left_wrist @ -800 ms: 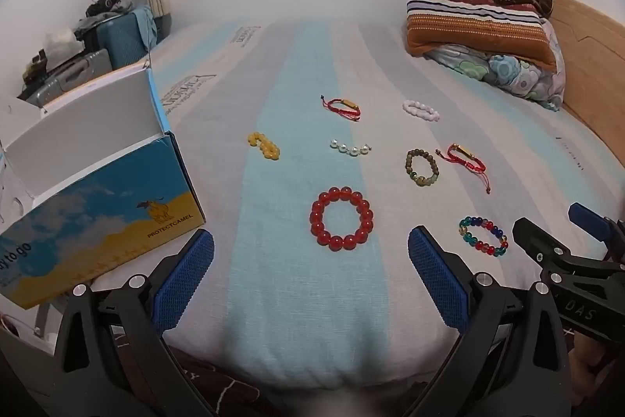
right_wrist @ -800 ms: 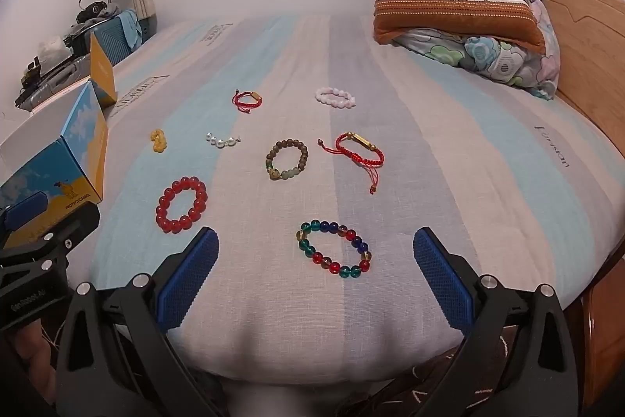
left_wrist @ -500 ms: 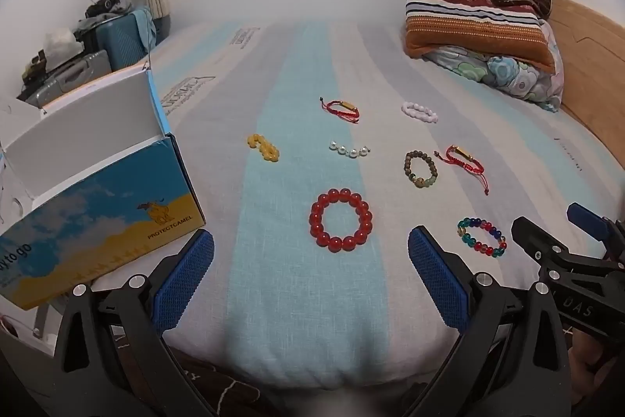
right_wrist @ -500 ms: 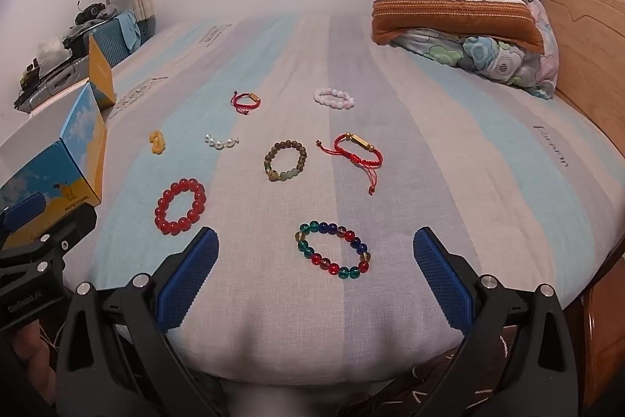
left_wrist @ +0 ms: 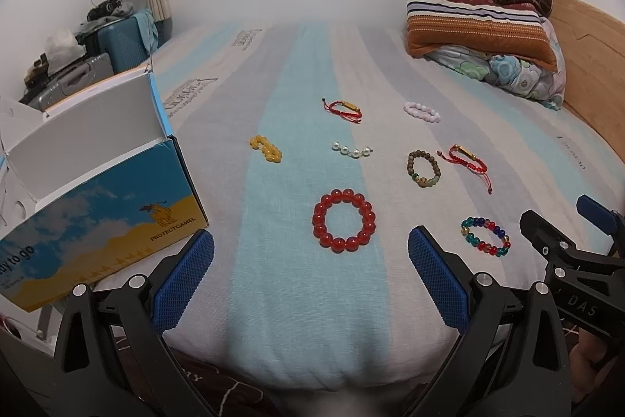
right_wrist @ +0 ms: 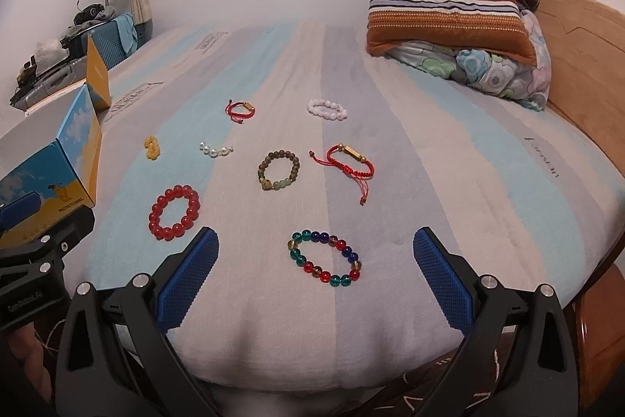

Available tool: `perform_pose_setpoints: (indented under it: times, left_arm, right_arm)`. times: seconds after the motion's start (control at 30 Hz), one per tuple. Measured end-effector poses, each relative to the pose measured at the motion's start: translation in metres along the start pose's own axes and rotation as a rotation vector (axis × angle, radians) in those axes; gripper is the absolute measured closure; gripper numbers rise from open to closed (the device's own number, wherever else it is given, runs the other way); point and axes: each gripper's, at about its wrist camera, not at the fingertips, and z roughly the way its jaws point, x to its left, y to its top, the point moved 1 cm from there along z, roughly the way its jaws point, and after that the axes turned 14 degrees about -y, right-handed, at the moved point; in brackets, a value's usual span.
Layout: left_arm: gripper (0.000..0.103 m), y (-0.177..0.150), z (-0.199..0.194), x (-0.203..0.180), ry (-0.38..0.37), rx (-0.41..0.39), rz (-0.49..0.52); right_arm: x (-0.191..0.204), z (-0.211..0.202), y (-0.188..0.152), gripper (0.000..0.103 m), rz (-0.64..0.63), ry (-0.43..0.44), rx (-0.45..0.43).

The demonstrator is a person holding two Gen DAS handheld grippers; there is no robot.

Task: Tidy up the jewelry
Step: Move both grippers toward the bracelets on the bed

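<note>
The striped bed [left_wrist: 304, 299] carries eight bracelets, all loose, and an open box [left_wrist: 97, 190] sits at its left edge. I judge nothing sorted yet. My left hand-held gripper [left_wrist: 310, 280] and right hand-held gripper [right_wrist: 315, 276] gape fully, empty, over the red bead bracelet [left_wrist: 343, 220] and multicolour bracelet [right_wrist: 325, 258].

Red bracelet [left_wrist: 343, 220], blue-grey striped sheet [left_wrist: 308, 299]

Both wrist cams at bed's [left_wrist: 312, 299] foot edge, angled down (left cam further left); share all bracelets.
</note>
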Motion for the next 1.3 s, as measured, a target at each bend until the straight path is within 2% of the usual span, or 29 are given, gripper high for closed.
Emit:
perform_pose_setpoints:
  times: [0.3, 0.9, 1.17, 1.3]
  left_arm:
    - [0.006, -0.001, 0.001, 0.0, -0.004, -0.009, -0.002]
    - [0.006, -0.002, 0.001, -0.001, -0.004, 0.021, 0.017]
    - [0.006, 0.0, 0.001, -0.003, -0.004, -0.025, 0.03]
    - [0.006, 0.014, 0.003, -0.008, -0.005, -0.024, 0.057]
  right_arm:
    - [0.0, -0.002, 0.001, 0.007, -0.002, 0.002, -0.004]
    - [-0.002, -0.003, 0.0, 0.007, 0.005, 0.003, -0.003]
    - [-0.002, -0.003, 0.001, 0.007, 0.005, 0.008, -0.005]
    - [-0.006, -0.007, 0.014, 0.007, 0.006, 0.01, -0.014]
